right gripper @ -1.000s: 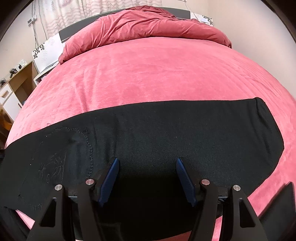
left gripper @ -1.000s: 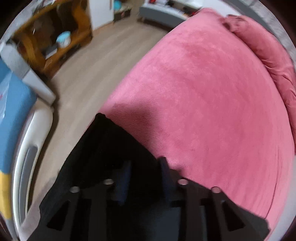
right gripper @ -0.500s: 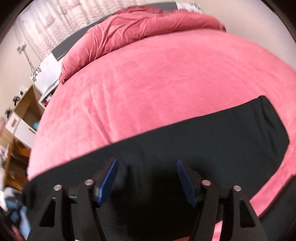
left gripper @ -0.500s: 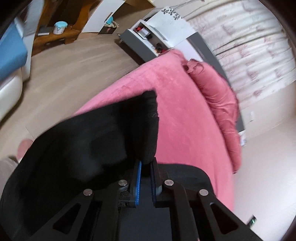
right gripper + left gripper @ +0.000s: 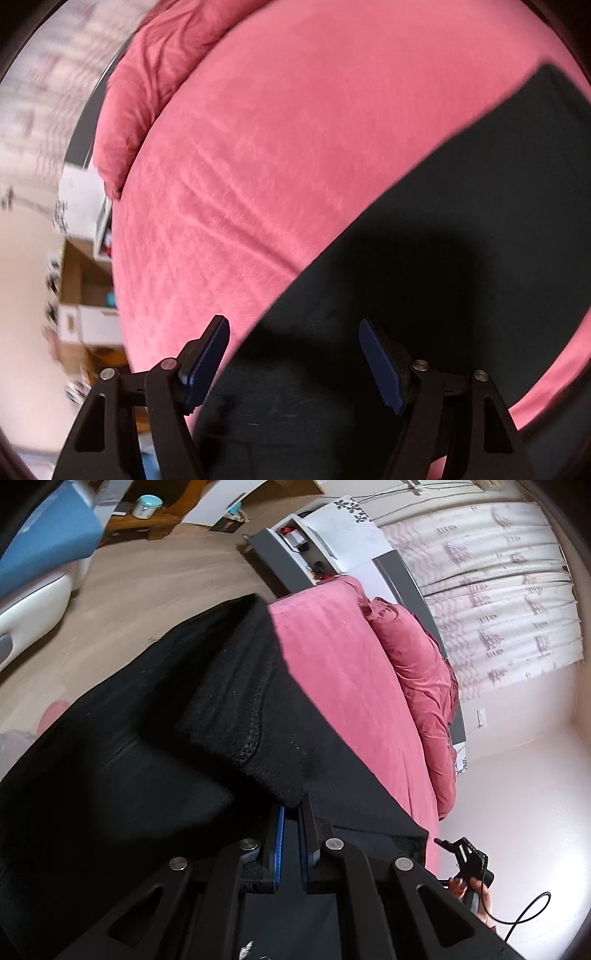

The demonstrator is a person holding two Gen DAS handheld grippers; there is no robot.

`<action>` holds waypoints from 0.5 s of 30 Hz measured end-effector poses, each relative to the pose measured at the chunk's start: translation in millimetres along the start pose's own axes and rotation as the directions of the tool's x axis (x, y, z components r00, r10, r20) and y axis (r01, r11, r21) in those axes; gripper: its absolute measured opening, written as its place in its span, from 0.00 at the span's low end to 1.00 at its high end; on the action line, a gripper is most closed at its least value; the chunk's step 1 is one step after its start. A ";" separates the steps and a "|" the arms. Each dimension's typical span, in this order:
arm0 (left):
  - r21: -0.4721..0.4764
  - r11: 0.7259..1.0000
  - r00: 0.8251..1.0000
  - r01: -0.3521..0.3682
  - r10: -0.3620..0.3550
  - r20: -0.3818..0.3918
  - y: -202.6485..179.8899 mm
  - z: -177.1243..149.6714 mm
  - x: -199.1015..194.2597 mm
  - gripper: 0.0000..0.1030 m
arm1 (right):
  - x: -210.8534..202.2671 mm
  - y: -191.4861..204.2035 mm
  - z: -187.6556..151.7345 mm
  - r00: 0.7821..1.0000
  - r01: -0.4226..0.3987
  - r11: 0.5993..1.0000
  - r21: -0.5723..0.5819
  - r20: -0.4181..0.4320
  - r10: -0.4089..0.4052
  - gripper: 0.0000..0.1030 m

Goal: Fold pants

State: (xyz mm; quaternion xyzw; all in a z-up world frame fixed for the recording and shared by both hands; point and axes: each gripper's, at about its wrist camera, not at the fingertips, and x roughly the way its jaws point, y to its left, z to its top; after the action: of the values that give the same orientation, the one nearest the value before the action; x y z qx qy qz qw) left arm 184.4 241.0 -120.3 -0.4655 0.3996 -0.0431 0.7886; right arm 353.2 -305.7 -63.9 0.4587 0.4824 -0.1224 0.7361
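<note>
Black pants [image 5: 461, 240] lie stretched across a pink bed [image 5: 277, 129]. In the left wrist view my left gripper [image 5: 291, 808] is shut on one end of the pants [image 5: 207, 716] and holds that end lifted above the bed [image 5: 340, 672], the cloth draping to the left. In the right wrist view my right gripper [image 5: 295, 332] is open and empty, hovering over the pants near their near edge. The right gripper also shows in the left wrist view [image 5: 465, 860], held in a hand at the lower right.
A bunched pink duvet [image 5: 417, 672] lies along the head of the bed. A grey and white bedside unit [image 5: 314, 542], a wooden shelf [image 5: 159, 513] and a white and blue object [image 5: 40, 561] stand on the wood floor [image 5: 140, 590] beside the bed.
My left gripper shut on the pants end and lifted it, swinging toward the head of the bed. My right gripper stayed open and tilted to the left over the pants.
</note>
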 end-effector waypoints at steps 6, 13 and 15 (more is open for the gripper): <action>-0.013 1.000 1.000 0.002 -0.002 0.005 4.6 5.7 4.3 0.06 | 21.1 2.9 1.5 0.994 0.102 0.989 0.108 -0.056 -0.096 0.55; -0.052 0.998 0.999 0.042 -0.042 -0.002 13.1 5.3 -1.0 0.06 | -1.2 -16.3 -16.0 1.000 -0.005 1.000 0.023 -0.005 0.005 0.08; -0.027 0.997 0.997 0.077 -0.077 0.008 7.8 6.1 -10.7 0.06 | -20.5 -22.7 -25.0 0.997 -0.067 0.998 -0.020 0.021 0.068 0.08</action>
State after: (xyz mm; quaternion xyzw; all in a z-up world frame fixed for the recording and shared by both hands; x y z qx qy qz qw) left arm 178.9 254.4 -118.5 -0.4913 0.3791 -0.0666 0.7813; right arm 313.8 -303.7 -62.5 0.4663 0.4599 -0.0978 0.7493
